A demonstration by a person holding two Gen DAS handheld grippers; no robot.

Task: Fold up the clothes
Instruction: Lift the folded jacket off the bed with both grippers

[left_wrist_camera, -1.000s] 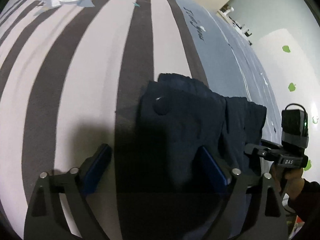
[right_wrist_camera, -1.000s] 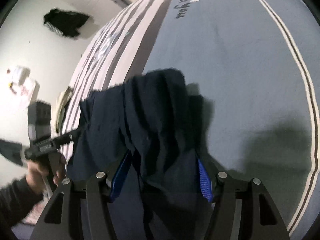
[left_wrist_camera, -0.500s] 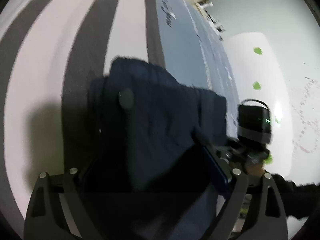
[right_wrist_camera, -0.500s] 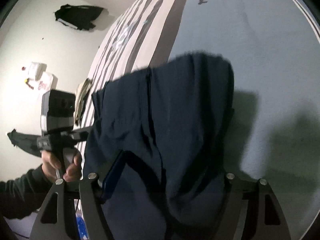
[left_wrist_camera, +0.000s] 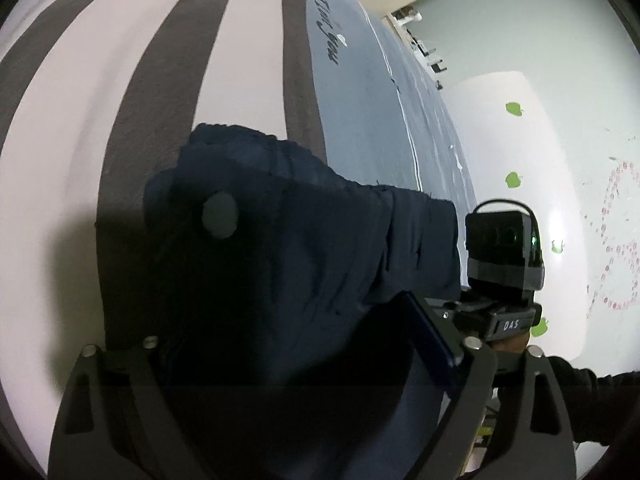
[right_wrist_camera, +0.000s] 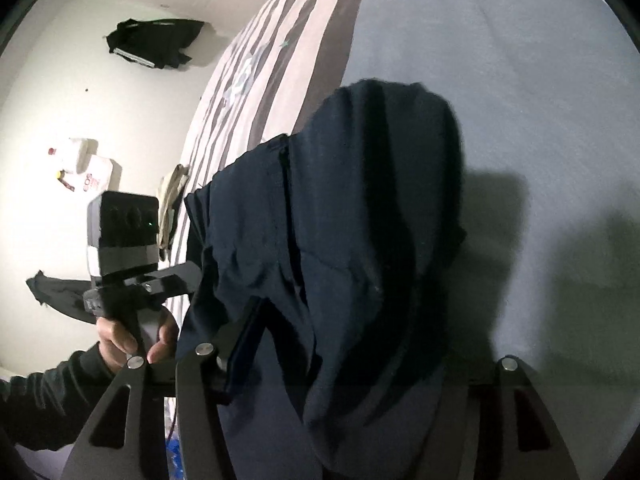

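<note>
A dark navy garment (left_wrist_camera: 280, 260) with a pale round button (left_wrist_camera: 219, 216) hangs bunched above the striped bed cover (left_wrist_camera: 180, 60). My left gripper (left_wrist_camera: 288, 320) is under it. Its right blue pad (left_wrist_camera: 428, 340) stands wide, and cloth hides the left one. In the right wrist view the same garment (right_wrist_camera: 360, 200) drapes over my right gripper (right_wrist_camera: 348, 320). Only that gripper's left pad (right_wrist_camera: 248, 344) shows, also set wide. Each view shows the other gripper's camera block (left_wrist_camera: 504, 248) (right_wrist_camera: 124, 232) beside the cloth, held by a hand (right_wrist_camera: 132, 332).
The bed's blue half (right_wrist_camera: 520, 80) carries dark script lettering (left_wrist_camera: 328, 36). A white wall with green stickers (left_wrist_camera: 514, 109) lies to the right. Black clothing (right_wrist_camera: 156, 42) hangs on the far wall, with white boxes (right_wrist_camera: 92, 164) and beige cloth (right_wrist_camera: 172, 200) at the bed's edge.
The garment has come up off the bed and now fills more of both views, draped over the fingers. Both grippers have moved closer together, and the visible pads stand as wide as before.
</note>
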